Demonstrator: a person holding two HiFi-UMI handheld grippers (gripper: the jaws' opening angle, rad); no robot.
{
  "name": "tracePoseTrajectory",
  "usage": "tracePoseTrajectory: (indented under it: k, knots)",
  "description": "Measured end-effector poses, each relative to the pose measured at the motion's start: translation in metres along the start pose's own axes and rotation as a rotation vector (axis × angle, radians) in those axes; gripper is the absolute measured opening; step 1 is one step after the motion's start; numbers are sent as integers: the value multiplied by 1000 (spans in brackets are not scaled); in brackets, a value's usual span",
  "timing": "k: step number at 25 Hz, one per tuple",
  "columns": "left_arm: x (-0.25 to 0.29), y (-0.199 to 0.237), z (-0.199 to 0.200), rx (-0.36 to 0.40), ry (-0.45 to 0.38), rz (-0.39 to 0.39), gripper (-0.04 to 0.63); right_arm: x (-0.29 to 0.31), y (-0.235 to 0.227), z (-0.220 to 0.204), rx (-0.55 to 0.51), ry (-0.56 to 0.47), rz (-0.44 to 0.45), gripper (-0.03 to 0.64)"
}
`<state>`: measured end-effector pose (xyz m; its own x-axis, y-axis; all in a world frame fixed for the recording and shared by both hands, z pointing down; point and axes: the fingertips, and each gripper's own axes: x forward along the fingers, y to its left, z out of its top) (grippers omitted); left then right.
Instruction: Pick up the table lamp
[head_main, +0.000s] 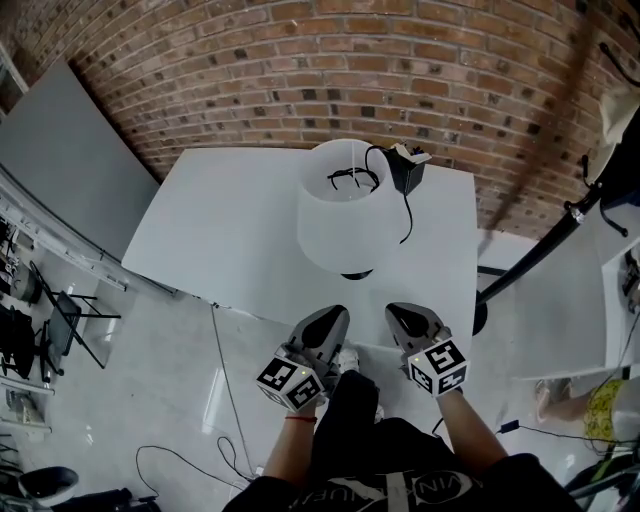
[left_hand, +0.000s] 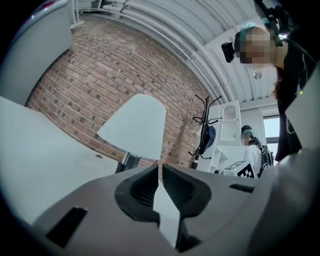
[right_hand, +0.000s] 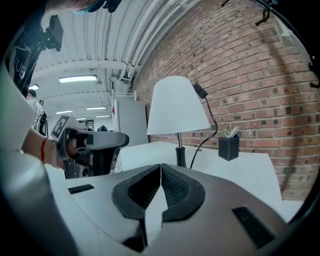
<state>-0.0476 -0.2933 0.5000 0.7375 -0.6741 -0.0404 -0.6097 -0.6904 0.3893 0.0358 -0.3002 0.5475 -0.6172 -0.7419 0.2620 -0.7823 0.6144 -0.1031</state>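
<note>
The table lamp has a white shade (head_main: 343, 208) (left_hand: 137, 125) (right_hand: 176, 107), a thin stem and a dark base (head_main: 356, 273). It stands upright near the front edge of the white table (head_main: 230, 230). Its black cord (head_main: 404, 215) runs back over the table. My left gripper (head_main: 336, 314) (left_hand: 160, 170) is held just in front of the table edge, left of the lamp base, its jaws shut on nothing. My right gripper (head_main: 396, 311) (right_hand: 160, 167) hangs beside it, right of the base, also shut and empty. Neither touches the lamp.
A black pen holder (head_main: 406, 172) (right_hand: 228, 148) stands at the table's back, by the brick wall. A grey panel (head_main: 70, 170) leans at the left. A dark stand pole (head_main: 540, 250) slants at the right. Cables (head_main: 225, 400) lie on the floor. A coat rack (left_hand: 202, 131) and another person (left_hand: 255, 152) are to the right.
</note>
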Motion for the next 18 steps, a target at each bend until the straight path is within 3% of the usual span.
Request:
tracePoseTrajectory:
  k: [7,11,18]
  knots:
    - [40,12,-10,-136,-12,-147,54,23,-21,-2,-19,31,-14,3]
    - [58,23,-5,-211,-72,-220,91,38,-33,-8,-18,44,-18,3]
    - [74,29,13,-241,-197,-331,91,54,-51,-23,-9,57,-27,3]
